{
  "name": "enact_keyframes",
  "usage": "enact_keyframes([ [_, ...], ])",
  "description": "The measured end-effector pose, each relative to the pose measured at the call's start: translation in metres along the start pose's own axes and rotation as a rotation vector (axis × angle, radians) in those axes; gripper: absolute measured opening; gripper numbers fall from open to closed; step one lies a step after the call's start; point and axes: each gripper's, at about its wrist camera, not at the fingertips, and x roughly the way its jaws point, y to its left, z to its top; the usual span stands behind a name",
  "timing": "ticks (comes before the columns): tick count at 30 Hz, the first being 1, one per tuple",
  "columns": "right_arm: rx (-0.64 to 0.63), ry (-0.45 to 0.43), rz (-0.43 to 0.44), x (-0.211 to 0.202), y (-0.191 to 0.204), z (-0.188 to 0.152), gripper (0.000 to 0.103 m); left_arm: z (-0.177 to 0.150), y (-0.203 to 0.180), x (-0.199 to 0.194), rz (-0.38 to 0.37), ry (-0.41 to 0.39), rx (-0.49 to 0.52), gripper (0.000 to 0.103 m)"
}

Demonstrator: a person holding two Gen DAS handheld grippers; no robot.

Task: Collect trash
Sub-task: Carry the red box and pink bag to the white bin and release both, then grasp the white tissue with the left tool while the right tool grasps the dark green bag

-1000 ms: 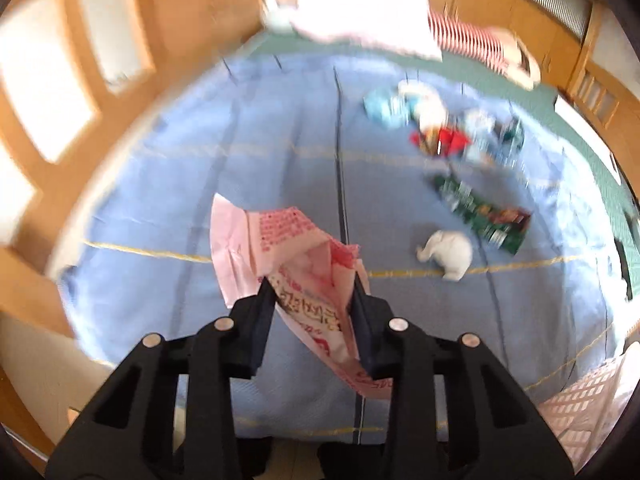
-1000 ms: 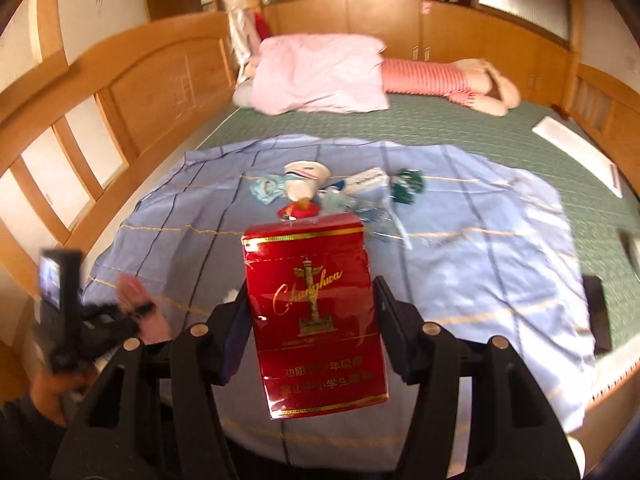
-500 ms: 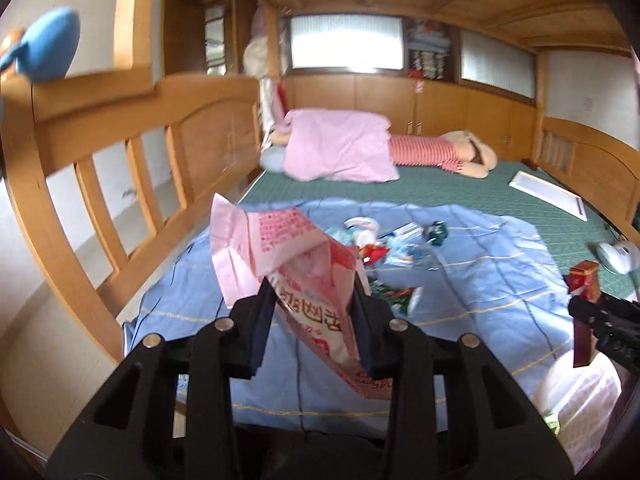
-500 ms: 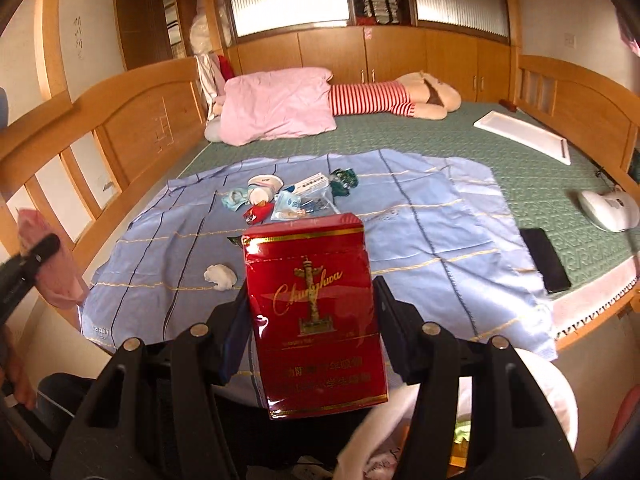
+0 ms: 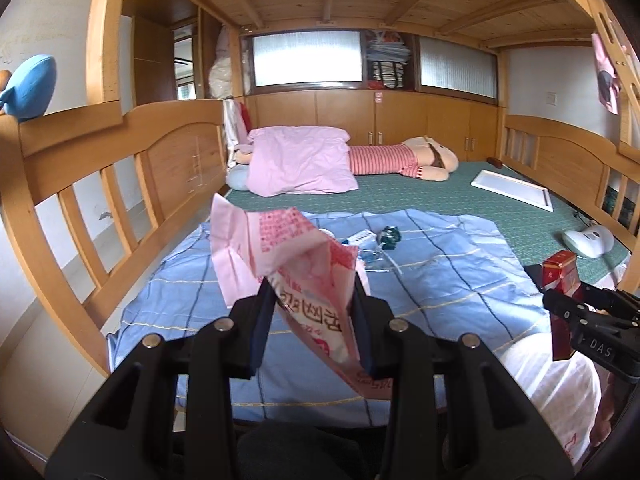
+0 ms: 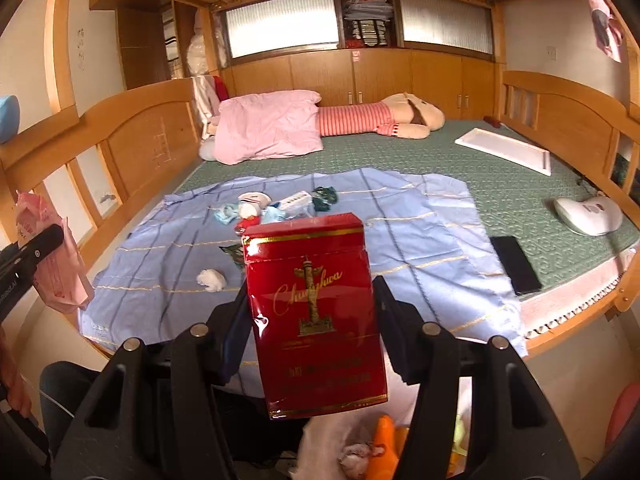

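Left tool (image 5: 314, 300): clamped on crumpled pink wrapper (image 5: 288, 256), raised off the bed. Blue sheet (image 6: 400, 216) ahead, loose trash (image 6: 276, 208) still scattered mid-sheet, white tissue wad (image 6: 212, 279) nearest. Right tool (image 6: 310, 316): closed on upright red cigarette pack (image 6: 316, 312), long axis vertical. White trash bag (image 6: 332, 436) directly below right tool, so nearer to it than to left. Since half a second ago: both tools pulled back slightly, bag mouth now showing.

Far ahead: pink fabric pillow (image 6: 269, 126), striped plush toy (image 6: 384, 117)
Right: black flat phone (image 6: 515, 265), white tray (image 6: 503, 150)
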Motion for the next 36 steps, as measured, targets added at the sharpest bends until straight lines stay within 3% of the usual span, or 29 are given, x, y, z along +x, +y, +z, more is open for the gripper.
enact_keyframes([
  [8,0.074,0.121,-0.133,-0.01,-0.058,-0.039,0.057,-0.012,-0.038,0.004,-0.118,0.045,0.06,0.037],
  [14,0.111,0.214,-0.157,-0.003,-0.083,-0.069,0.057,-0.024,-0.073,0.012,-0.251,0.112,0.118,0.037],
  [17,0.112,0.264,-0.116,0.002,-0.09,-0.08,0.059,-0.033,-0.094,0.019,-0.372,0.18,0.153,0.037],
  [18,0.122,0.259,-0.13,0.0,-0.096,-0.081,0.065,-0.036,-0.097,0.021,-0.407,0.2,0.158,0.038],
  [20,0.164,0.216,-0.181,-0.007,-0.109,-0.079,0.076,-0.044,-0.107,0.028,-0.493,0.253,0.169,0.038],
  [23,0.3,0.141,-0.224,-0.028,-0.142,-0.076,0.077,-0.06,-0.131,0.04,-0.695,0.36,0.202,0.04],
  [24,0.321,0.13,-0.229,-0.031,-0.147,-0.077,0.077,-0.064,-0.137,0.042,-0.758,0.391,0.207,0.044],
  [26,0.374,0.096,-0.263,-0.041,-0.163,-0.077,0.077,-0.075,-0.151,0.048,-0.92,0.462,0.202,0.083],
  [27,0.378,0.092,-0.271,-0.041,-0.165,-0.076,0.077,-0.082,-0.157,0.05,-0.97,0.484,0.192,0.091],
  [29,0.391,0.087,-0.286,-0.039,-0.172,-0.074,0.077,-0.089,-0.162,0.054,-0.987,0.494,0.186,0.094],
  [31,0.401,0.093,-0.284,-0.034,-0.177,-0.07,0.077,-0.091,-0.157,0.066,-0.955,0.509,0.18,0.094],
  [35,0.369,0.117,-0.217,-0.005,-0.166,-0.045,0.077,-0.075,-0.111,0.104,-0.757,0.46,0.126,0.094],
  [36,0.358,0.123,-0.206,0.001,-0.161,-0.039,0.077,-0.067,-0.087,0.123,-0.64,0.447,0.104,0.094],
])
